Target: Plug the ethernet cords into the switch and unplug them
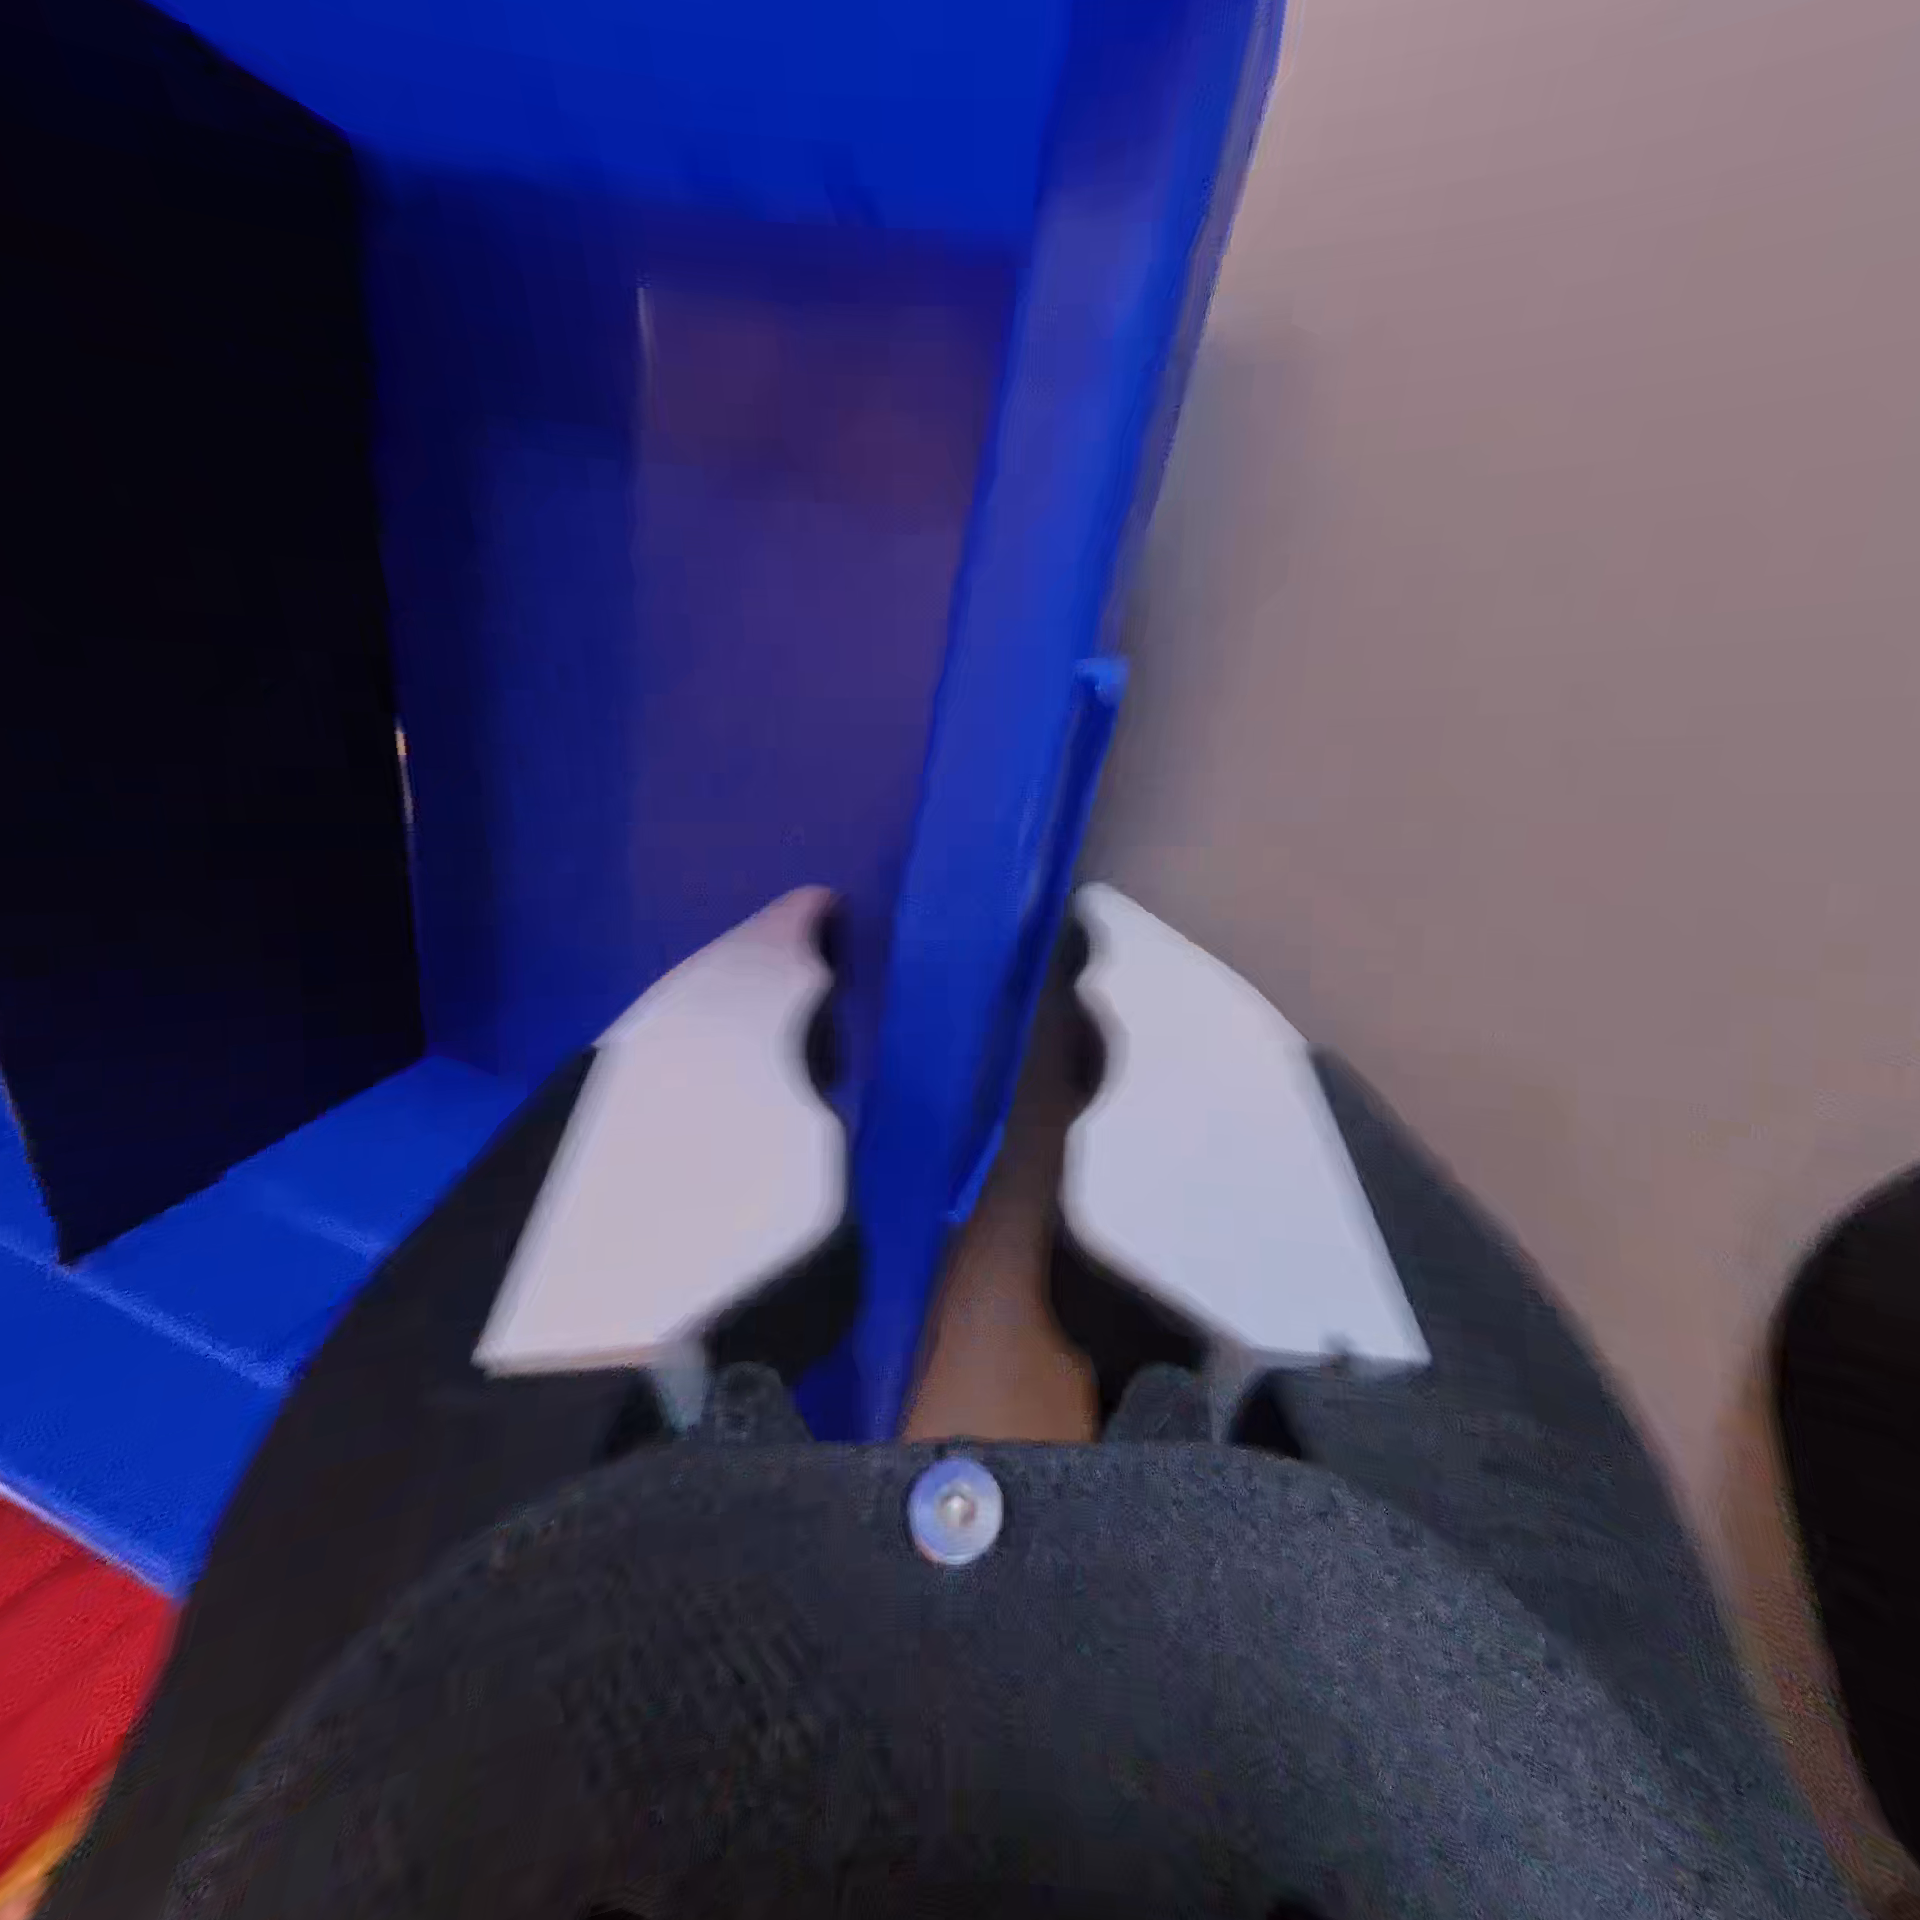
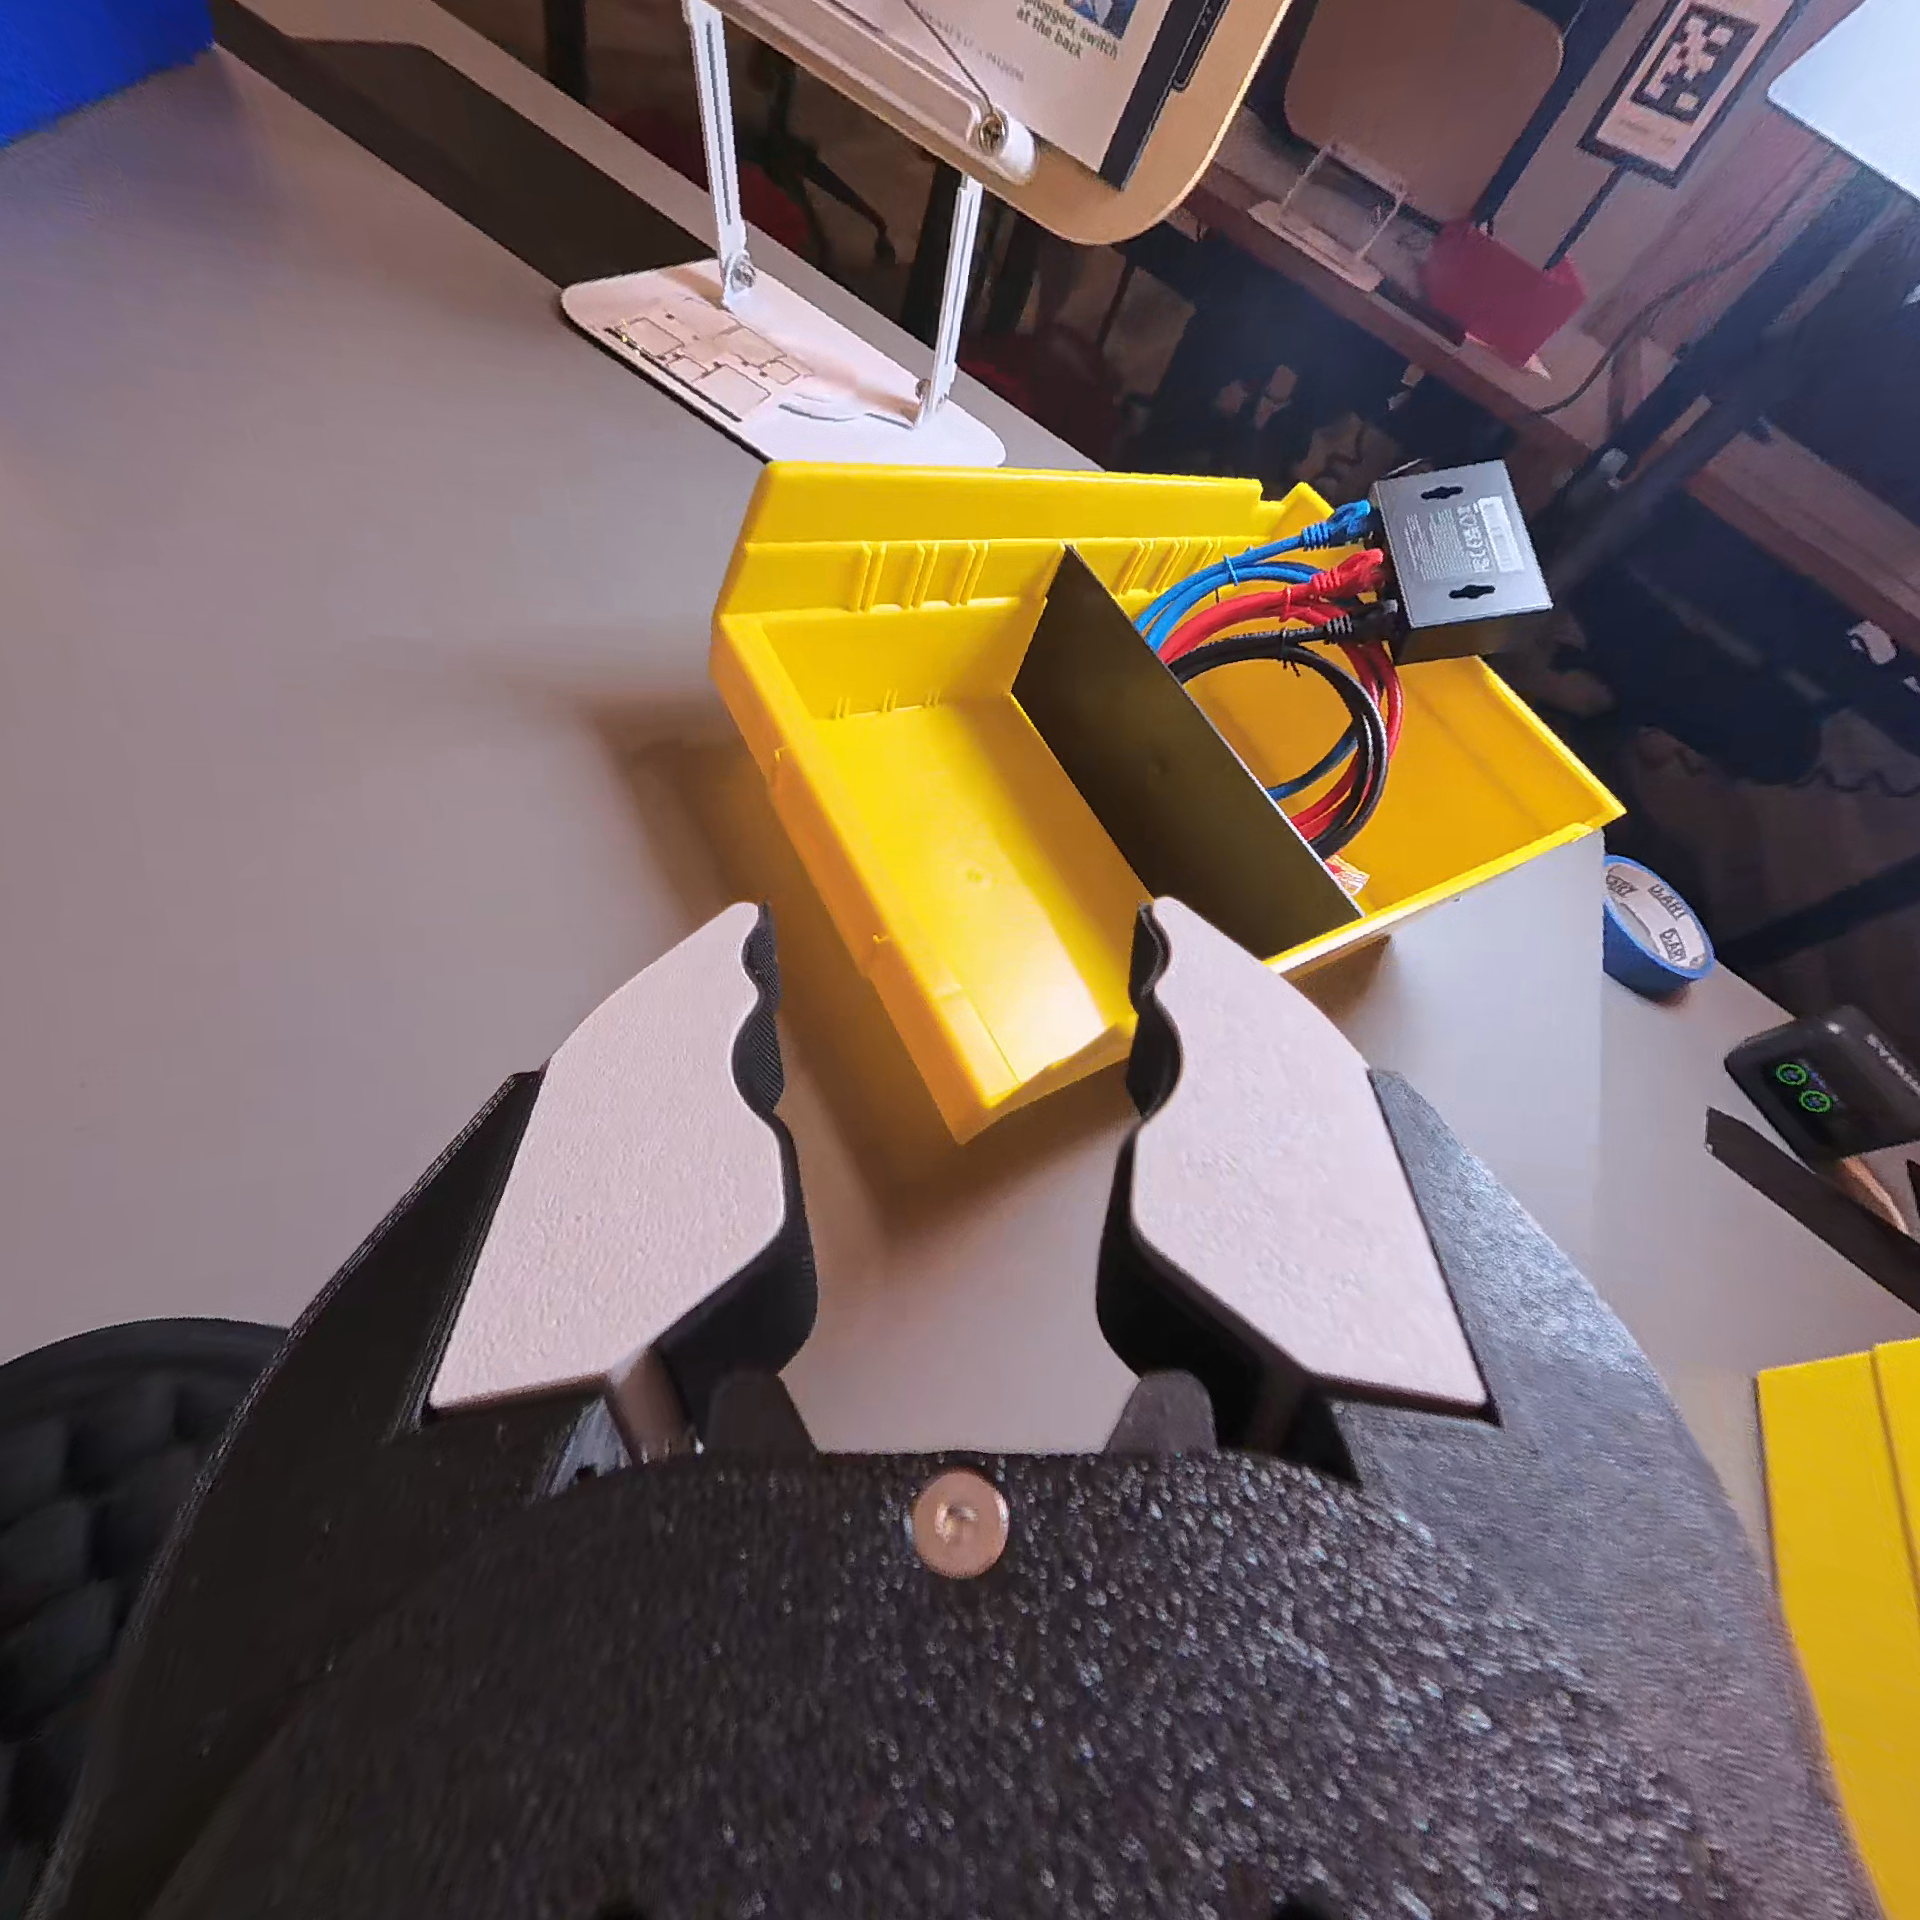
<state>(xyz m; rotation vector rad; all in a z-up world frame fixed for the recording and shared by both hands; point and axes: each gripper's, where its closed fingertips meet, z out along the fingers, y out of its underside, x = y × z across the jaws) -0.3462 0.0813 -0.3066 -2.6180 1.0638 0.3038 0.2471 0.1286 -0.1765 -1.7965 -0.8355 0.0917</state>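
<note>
While my left view is badly blurred, these lines hold:

Left gripper: my jaws stand apart, one pale finger on each side of a blue bin's wall. Whether the pads actually press that wall I cannot tell (too much blur).

Blue bin interior: a black divider panel stands inside it, off to the left of my fingers.

Below the blue bin: a patch of red shows at the lower left corner, its kind unclear.

Right gripper: my jaws are spread wide and hold nothing, hovering above the grey table, just short of a yellow bin.

Yellow bin: a black divider splits it in two. The near compartment lies bare.

Ethernet cords: blue, red and black, coiled in the far compartment beyond the divider.

Switch: a small black box propped on the bin's far corner, with the cords' plugs (blue, red, black) seated in its side.

Farther out on the table: a white stand carrying a board behind the bin, a blue tape roll to the right, a dark device with green lights nearer the right edge, and a flat yellow piece at lower right.
</note>
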